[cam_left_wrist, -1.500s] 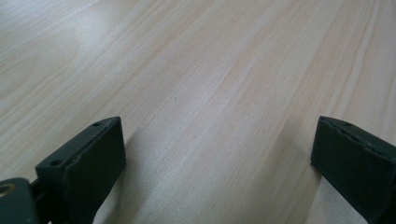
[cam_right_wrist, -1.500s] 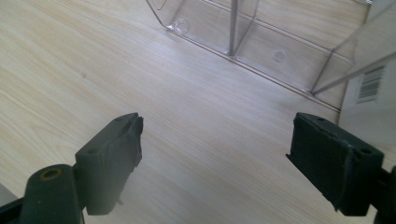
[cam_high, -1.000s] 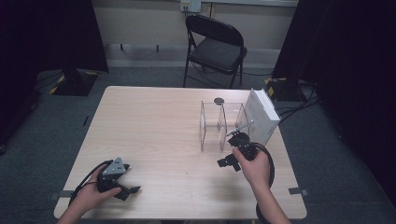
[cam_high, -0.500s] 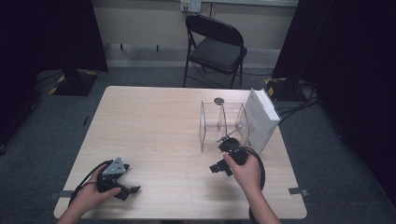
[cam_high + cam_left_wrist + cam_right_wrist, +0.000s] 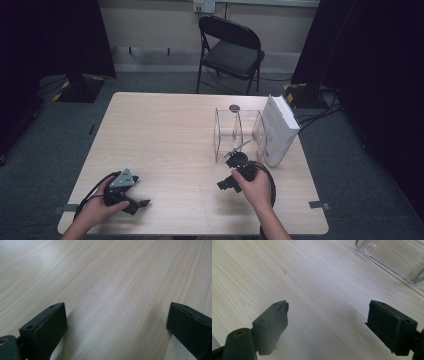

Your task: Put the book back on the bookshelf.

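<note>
High view: a pale wood-grain table [image 5: 165, 135] stands on grey carpet [image 5: 60, 130], with a black folding chair [image 5: 231, 47] beyond its far edge and dark curtains [image 5: 50, 35] at either side. A clear plastic organiser [image 5: 239, 134] sits at far right, a white box [image 5: 278, 130] touching its right side and a small dark item, possibly a cap [image 5: 234, 107], just behind. Left gripper [image 5: 134, 202] rests near left, right gripper [image 5: 226, 184] near right; both have jaws wide apart over bare wood.

Dim, soft overhead light is falling on the table [image 5: 165, 135]; dark curtains [image 5: 370, 75] are swallowing detail, and close-ups are blurring slightly.
</note>
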Demonstrator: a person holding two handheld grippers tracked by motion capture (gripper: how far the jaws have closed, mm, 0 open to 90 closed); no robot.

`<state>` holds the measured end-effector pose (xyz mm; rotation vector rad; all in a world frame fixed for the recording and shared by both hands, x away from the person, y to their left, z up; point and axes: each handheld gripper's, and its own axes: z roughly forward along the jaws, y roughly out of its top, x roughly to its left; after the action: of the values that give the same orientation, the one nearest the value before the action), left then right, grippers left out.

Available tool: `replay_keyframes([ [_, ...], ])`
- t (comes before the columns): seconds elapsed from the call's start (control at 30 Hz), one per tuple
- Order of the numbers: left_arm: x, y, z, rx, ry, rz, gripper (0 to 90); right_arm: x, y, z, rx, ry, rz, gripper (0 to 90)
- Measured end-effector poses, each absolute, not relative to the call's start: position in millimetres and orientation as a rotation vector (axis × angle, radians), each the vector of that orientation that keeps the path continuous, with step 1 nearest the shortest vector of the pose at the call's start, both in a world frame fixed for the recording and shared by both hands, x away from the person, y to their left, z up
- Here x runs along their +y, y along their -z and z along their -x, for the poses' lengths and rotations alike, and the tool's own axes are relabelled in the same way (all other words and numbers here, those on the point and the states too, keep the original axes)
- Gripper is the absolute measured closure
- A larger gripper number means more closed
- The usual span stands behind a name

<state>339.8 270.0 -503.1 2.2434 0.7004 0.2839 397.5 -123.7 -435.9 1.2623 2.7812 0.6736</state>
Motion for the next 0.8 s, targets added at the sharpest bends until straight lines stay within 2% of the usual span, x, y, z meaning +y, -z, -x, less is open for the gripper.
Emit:
replay_keyframes([
  [0.8, 270, 503, -340, 0.695, -0.293, -2.248, 2.7, -102, 461, -390, 2.803, -0.639, -1.148, 15.1],
])
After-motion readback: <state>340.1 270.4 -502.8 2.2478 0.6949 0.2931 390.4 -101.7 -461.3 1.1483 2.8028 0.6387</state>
